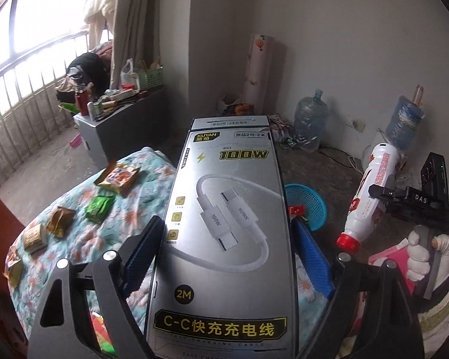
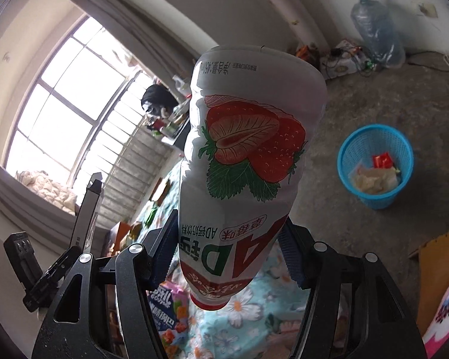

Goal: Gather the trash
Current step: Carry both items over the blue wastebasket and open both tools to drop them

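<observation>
Presently the left tongs [image 1: 226,248] clamp a cable box [image 1: 227,224] above the bed [image 1: 140,209]; the right tongs [image 2: 227,254] grip a strawberry drink bottle [image 2: 245,155], cap toward the camera; wrappers [image 1: 116,178] lie on the bed; a blue basket [image 2: 375,166] holding trash stands on the floor [image 2: 389,98].

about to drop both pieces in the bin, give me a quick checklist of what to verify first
1. Left tongs gripping the cable box: ok, pads press both sides.
2. Right tongs gripping the strawberry drink bottle: ok, held near the cap end, base pointing away.
3. Bottle cap on: ok, red cap in place.
4. Blue basket upright with room left: ok, only a few scraps at the bottom.
5. Either item above the basket: not ok, it stands on the floor ahead and to the side.
6. Wrappers left on the bedspread: not ok, several remain.
</observation>
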A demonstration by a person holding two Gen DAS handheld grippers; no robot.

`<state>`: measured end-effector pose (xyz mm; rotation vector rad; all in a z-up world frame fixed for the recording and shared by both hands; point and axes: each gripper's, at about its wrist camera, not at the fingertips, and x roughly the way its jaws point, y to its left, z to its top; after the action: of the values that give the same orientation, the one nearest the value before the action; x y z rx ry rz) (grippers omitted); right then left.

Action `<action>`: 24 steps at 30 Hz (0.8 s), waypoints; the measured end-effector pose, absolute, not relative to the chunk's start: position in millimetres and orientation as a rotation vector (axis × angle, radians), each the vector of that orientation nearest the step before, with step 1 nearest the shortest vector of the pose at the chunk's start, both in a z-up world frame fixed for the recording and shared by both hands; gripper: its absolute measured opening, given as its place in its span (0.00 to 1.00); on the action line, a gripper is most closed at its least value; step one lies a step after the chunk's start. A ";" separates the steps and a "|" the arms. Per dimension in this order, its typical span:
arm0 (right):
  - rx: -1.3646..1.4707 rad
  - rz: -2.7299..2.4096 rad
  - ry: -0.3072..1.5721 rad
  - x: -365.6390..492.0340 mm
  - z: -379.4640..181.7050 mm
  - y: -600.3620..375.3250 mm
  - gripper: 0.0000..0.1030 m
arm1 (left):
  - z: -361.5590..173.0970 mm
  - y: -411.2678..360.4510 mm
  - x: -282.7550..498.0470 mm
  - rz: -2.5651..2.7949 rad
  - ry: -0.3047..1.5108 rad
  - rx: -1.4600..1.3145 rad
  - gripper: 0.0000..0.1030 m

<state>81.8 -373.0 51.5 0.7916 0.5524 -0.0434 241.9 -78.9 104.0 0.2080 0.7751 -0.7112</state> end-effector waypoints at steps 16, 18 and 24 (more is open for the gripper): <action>1.011 -0.473 0.601 165.6 -86.5 -536.3 0.58 | -79.5 -425.5 372.3 -1.034 1.127 0.312 0.82; 1.013 -0.533 0.596 174.0 -101.8 -553.2 0.58 | -97.9 -452.2 380.5 -1.024 1.122 0.298 0.83; 1.153 -0.606 0.598 196.4 -179.1 -601.0 0.73 | -153.9 -509.4 397.5 -0.986 1.214 0.189 0.84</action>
<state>196.4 -601.0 -179.1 1.1526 0.5975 -0.6058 397.5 -509.4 -153.9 0.1895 1.2137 -0.9864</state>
